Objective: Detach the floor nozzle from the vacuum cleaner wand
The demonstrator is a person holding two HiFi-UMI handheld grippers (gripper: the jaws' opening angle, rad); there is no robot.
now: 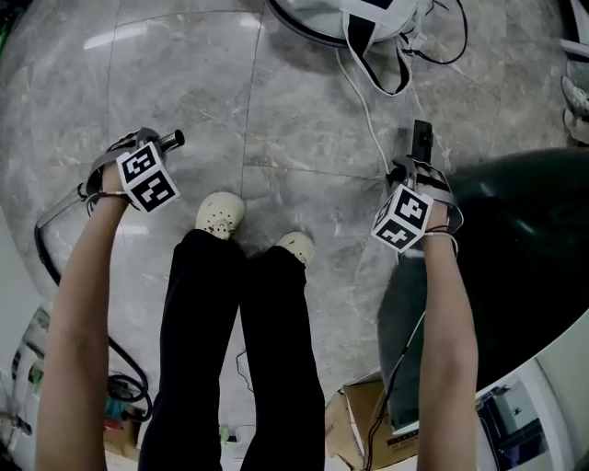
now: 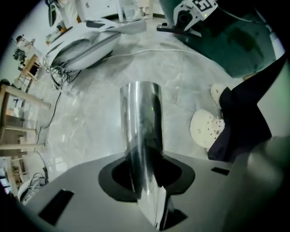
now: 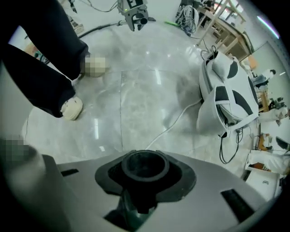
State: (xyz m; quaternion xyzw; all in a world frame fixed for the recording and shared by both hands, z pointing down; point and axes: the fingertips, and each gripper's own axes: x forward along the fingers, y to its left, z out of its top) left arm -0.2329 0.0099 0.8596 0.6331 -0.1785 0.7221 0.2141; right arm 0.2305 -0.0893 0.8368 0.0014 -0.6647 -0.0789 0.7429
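A shiny metal wand tube runs straight out from between the jaws of my left gripper, which is shut on it. In the head view this gripper is at the left, with the tube's short end sticking out past it. My right gripper is shut on a black round socket piece, whose hollow mouth faces away from the camera. In the head view the right gripper is at the right, with the black piece protruding. The two parts are apart, one in each gripper, both over the grey stone floor.
A white vacuum body lies on the floor ahead, its white cord trailing toward me. A dark green round table is at the right. The person's cream shoes stand between the grippers. A cardboard box and a black cable lie near.
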